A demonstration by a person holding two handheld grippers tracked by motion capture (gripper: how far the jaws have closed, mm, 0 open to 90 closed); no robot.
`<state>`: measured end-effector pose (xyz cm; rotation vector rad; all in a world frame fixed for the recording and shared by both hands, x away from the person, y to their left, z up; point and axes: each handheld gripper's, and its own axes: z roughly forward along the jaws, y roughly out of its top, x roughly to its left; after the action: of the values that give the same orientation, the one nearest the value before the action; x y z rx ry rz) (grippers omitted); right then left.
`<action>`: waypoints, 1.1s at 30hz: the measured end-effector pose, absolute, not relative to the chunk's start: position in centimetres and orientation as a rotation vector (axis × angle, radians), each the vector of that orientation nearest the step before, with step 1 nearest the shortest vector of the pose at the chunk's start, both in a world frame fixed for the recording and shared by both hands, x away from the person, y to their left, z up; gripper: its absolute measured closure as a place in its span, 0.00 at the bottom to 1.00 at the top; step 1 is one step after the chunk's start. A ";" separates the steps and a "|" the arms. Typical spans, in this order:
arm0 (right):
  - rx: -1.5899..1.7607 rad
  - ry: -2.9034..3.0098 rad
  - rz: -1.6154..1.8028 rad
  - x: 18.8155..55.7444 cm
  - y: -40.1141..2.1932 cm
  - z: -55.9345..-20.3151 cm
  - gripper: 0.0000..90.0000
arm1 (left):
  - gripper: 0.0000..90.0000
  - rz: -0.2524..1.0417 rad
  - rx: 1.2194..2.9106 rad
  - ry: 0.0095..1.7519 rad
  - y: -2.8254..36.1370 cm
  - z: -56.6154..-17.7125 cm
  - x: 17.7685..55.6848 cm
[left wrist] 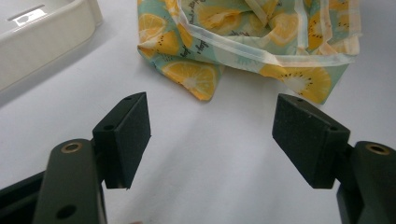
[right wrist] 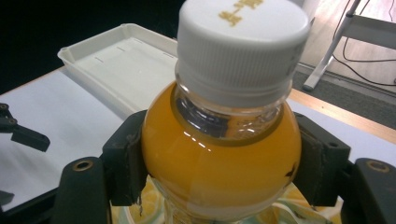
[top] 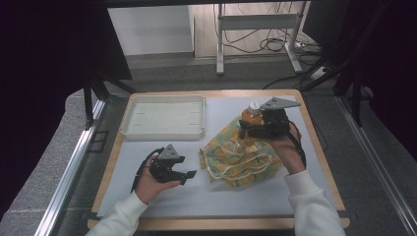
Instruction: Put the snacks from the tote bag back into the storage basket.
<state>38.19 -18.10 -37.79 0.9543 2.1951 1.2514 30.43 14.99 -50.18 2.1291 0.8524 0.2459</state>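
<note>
Right gripper (right wrist: 219,170) clamps bottle (right wrist: 219,158) above bag (top: 243,160), tray (top: 163,117) beyond.

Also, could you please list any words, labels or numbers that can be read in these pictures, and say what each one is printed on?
White cap of the orange juice bottle: gold characters on top, cut off at the picture's edge, not readable.
Fruit-print cloth bag: small dark script repeated among the orange slices, too small and blurred to read.
White tray: no text, just short moulded marks.
Nothing can be quoted with confidence.
</note>
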 end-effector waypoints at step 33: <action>0.910 2.211 1.272 39.6 -14.1 -35.3 0.33 | 0.30 0.243 2.136 0.850 15.1 -50.2 30.5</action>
<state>39.64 -14.09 -35.32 0.9100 2.2110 1.2723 30.49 15.06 -50.20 2.1358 0.8505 0.2426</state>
